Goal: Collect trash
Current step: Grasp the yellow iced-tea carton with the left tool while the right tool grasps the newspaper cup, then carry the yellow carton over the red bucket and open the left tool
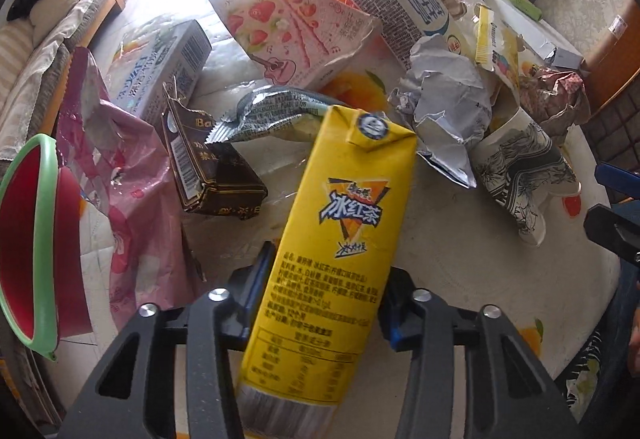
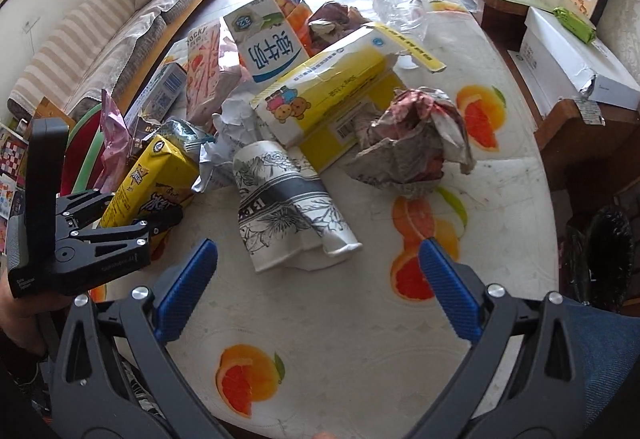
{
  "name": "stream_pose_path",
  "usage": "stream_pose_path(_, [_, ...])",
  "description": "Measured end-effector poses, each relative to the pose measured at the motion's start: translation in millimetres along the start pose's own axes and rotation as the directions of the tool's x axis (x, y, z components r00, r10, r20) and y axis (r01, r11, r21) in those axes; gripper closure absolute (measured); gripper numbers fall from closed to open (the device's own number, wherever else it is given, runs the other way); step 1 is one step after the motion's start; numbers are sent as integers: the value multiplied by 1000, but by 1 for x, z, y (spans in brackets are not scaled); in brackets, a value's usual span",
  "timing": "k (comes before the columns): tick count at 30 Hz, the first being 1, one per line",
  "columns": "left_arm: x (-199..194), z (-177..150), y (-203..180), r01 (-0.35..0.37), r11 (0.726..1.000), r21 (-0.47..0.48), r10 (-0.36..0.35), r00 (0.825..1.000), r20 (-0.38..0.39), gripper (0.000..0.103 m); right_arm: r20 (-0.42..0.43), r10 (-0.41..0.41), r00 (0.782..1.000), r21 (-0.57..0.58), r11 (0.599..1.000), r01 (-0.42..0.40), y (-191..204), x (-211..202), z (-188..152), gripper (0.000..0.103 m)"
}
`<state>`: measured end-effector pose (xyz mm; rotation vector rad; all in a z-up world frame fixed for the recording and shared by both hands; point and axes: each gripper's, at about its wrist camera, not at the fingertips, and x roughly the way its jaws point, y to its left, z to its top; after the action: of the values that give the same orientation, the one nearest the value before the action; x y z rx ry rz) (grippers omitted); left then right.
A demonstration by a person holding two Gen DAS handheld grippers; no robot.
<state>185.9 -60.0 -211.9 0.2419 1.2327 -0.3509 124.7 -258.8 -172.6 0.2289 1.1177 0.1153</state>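
L: my left gripper (image 1: 324, 303) fingers clamped on yellow carton (image 1: 340, 223) | R: my right gripper (image 2: 318, 271) fingers apart above worktop (image 2: 360, 359), near cup (image 2: 288, 207)

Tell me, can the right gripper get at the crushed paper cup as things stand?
Probably yes. The right gripper stands open with the paper cup lying just ahead, only bare tablecloth between them.
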Motion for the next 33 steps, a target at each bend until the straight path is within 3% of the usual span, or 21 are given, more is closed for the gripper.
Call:
stream_pose_path(10, [-10,-24,10,48,997,-57,-46,998,29,65,-42,-30,999,-100,995,26,24,30,3,6])
stream_pose_path(16, [-19,-38,9,57,996,-69,-53,997,53,65,-60,-75,995,-167,984,64,38,46,5,17])
stream_pose_path(19, [-24,-46,13,54,996,-72,-50,997,60,65,-77,-88,993,-176,982,73,43,55,3,29])
stream_pose_path(20, [-26,-48,13,56,996,-76,-51,997,62,65,-66,-104,992,-191,978,89,46,55,3,34])
stream_pose_path(24, [-36,-48,14,69,995,-74,-63,995,76,65,-59,-121,991,-196,975,108,47,50,2,37])
stream_pose_path(25, [-34,-37,6,64,996,-66,-59,995,81,65,-54,-124,991,-198,974,111,48,46,1,37])
stream_pose_path(33, [-69,-42,6,74,995,-67,-62,984,168,65,2,-119,993,-184,976,118,51,7,-8,38])
